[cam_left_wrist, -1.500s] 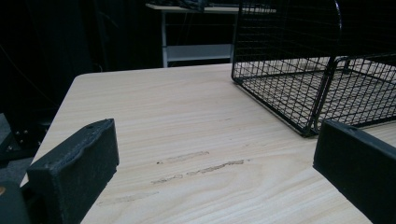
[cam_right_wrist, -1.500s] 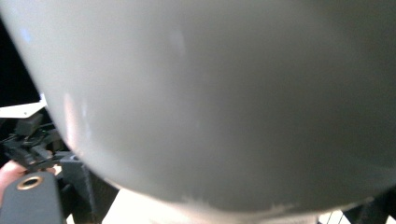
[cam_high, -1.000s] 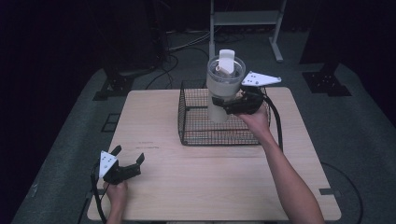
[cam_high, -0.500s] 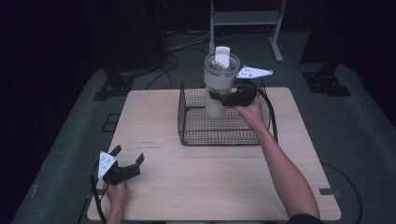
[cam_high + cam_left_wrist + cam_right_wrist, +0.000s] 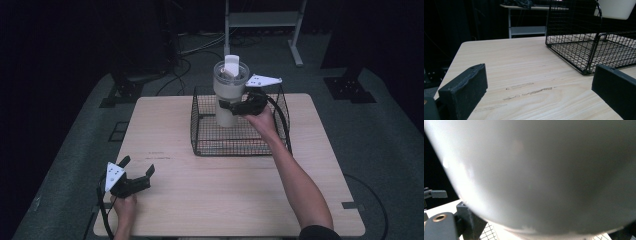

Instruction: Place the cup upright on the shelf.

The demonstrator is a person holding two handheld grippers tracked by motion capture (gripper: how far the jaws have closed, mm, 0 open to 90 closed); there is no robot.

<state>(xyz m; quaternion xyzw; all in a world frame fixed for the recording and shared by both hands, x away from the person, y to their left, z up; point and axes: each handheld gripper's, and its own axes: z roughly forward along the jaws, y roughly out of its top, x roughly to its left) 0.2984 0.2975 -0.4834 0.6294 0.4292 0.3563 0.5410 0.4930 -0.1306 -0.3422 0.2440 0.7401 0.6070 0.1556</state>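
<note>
Right tongs (image 5: 231, 105) clamping tall white plastic lidded tumbler (image 5: 229, 95), holding it above black wire basket (image 5: 240, 142) for clearance; left tongs (image 5: 136, 172) resting wide on tabletop (image 5: 210, 190).

Right gripper (image 5: 231, 106) raised, fingers clamped, left gripper (image 5: 136, 174) resting, spread

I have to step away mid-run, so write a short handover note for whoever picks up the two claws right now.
Right claw: shut on the white tumbler, holding it upright and raised above the floor of the wire basket; the left gripper view shows its base above the mesh.
Left claw: open, holding nothing, resting low over the near left of the table.
Done: tumbler gripped and lifted.
Left: probably carry it over the basket rim and set it on the table, though it could instead be going in.
</note>
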